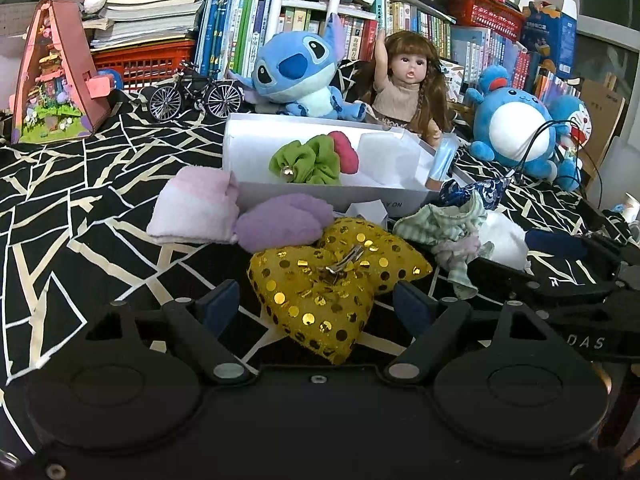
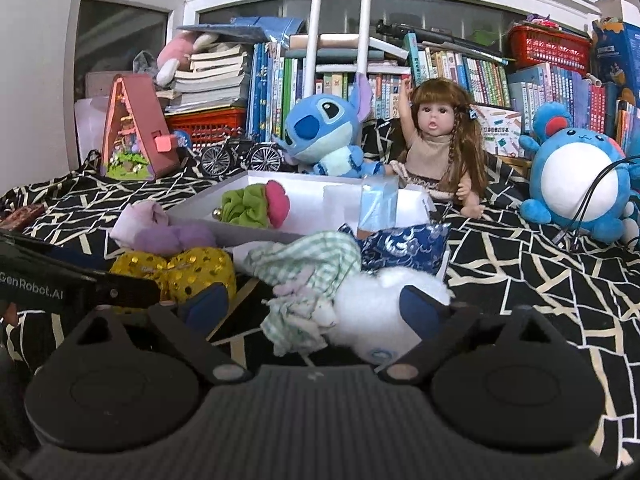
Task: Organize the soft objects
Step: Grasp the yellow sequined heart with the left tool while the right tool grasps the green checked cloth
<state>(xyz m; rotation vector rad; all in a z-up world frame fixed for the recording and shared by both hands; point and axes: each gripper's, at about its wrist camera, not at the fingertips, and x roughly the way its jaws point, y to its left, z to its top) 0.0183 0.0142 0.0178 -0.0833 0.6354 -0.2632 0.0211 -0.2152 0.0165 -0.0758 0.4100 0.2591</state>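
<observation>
A gold sequin bow lies on the black patterned cloth between the fingers of my left gripper, which is open with a gap on both sides. My right gripper is open around a green checked scrunchie and a white fluffy ball; its right finger touches the fluff and its left finger stands apart. Behind them a white box holds a green scrunchie and a red one. A purple fluffy piece, a pink folded cloth and a blue patterned pouch lie by the box.
A blue alien plush, a doll and a round blue plush sit behind the box. At the back left are a model bicycle and a pink triangular house. Books and red baskets line the back. A black cable hangs at the right.
</observation>
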